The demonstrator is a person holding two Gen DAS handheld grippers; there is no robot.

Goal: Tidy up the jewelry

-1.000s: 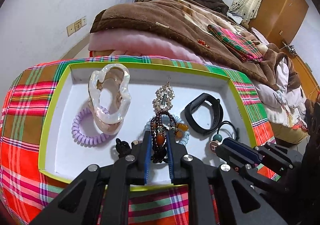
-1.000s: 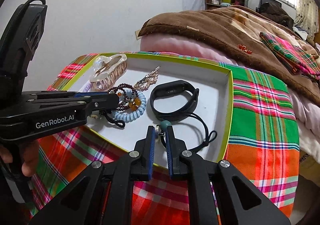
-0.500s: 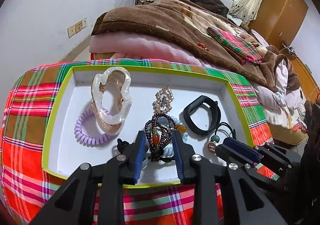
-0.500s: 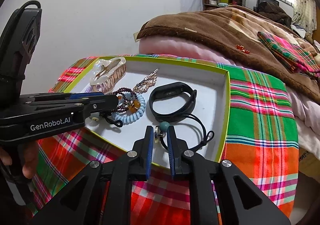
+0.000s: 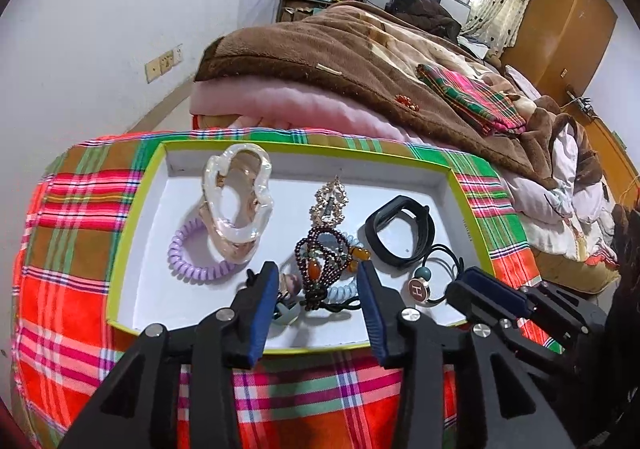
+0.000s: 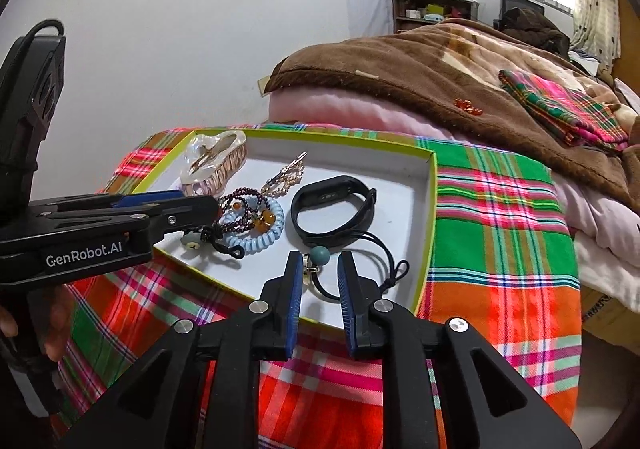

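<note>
A plaid cloth (image 5: 76, 233) covers the surface carrying a shallow white tray with a lime-green rim (image 5: 132, 217). In the tray's far left corner a clear acrylic hair claw (image 5: 236, 201) rests on a lilac spiral hair tie (image 5: 192, 261). Toward the far right lies a black fitness band (image 5: 400, 229), with a gold filigree hair clip (image 5: 330, 197) between it and the claw. At the near edge the left tool (image 5: 318, 281) is opening its jaws; a dark red bead bracelet (image 5: 324, 261) lies between them on a pale blue spiral tie (image 5: 340, 293), untouched by the pads. The right tool (image 6: 318, 281) is likewise opening, a black elastic hair tie with a teal bead (image 6: 320, 255) lying loose between its jaws near the tray's right corner.
</note>
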